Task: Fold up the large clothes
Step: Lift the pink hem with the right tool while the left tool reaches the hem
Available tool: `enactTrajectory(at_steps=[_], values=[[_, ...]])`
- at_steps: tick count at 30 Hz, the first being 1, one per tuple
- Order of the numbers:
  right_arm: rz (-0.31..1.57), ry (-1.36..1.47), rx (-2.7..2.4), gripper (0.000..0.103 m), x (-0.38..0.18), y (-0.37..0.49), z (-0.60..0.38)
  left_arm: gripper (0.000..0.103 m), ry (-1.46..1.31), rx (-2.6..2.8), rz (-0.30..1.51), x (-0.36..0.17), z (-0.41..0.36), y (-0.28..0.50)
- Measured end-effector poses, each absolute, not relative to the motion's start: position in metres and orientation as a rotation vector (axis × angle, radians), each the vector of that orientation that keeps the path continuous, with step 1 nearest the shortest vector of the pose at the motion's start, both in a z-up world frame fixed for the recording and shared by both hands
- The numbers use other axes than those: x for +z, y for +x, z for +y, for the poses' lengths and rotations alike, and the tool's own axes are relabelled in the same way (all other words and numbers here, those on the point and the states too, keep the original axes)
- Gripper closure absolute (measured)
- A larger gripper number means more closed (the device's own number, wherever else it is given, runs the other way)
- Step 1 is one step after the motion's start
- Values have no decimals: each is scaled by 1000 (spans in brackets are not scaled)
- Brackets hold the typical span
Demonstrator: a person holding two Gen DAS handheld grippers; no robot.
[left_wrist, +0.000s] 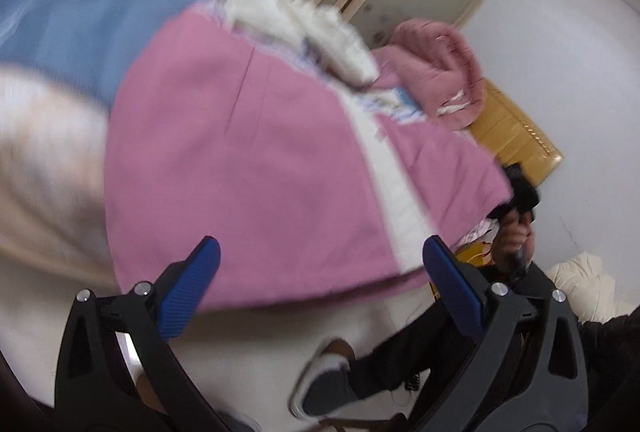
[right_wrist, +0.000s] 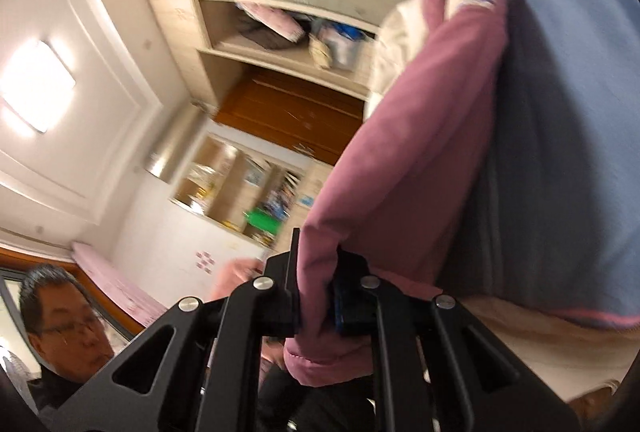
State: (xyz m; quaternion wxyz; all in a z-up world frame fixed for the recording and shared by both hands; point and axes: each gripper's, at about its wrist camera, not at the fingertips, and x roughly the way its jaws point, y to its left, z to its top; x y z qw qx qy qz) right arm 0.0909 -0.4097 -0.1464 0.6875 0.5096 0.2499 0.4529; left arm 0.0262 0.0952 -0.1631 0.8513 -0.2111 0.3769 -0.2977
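**Pink and blue coat held up in the air**

The right gripper (right_wrist: 316, 292) has its jaws clenched on a pink edge of the big soft pink, blue and cream coat with white fluffy trim (left_wrist: 248, 136), which hangs lifted up. The left gripper (left_wrist: 320, 288) has its jaws wide apart, holding nothing, just under the coat. Farther off, a crumpled pink padded jacket (left_wrist: 440, 68) lies by a yellow board (left_wrist: 516, 136). No writing can be read.

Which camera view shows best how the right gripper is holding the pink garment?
The right wrist view: the right gripper is shut on a pink garment fold between its fingers. In the left wrist view the garment spreads wide, the right gripper is a blurred dark shape at its edge, and the left gripper is open.
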Motion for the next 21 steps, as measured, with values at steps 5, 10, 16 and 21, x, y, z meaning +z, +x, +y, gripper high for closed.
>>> enactTrajectory(at_steps=[5, 10, 16, 21], values=[[492, 1221, 1001, 91, -145, 103, -408, 2, -492, -599, 862, -192, 88, 15], [412, 1310, 964, 92, -147, 113, -415, 2, -642, -568, 863, -206, 116, 5], [382, 1365, 906, 92, -157, 115, -422, 2, -759, -459, 775, -199, 171, 6], [366, 1382, 864, 92, -163, 116, -431, 2, -681, -408, 822, -190, 191, 35]])
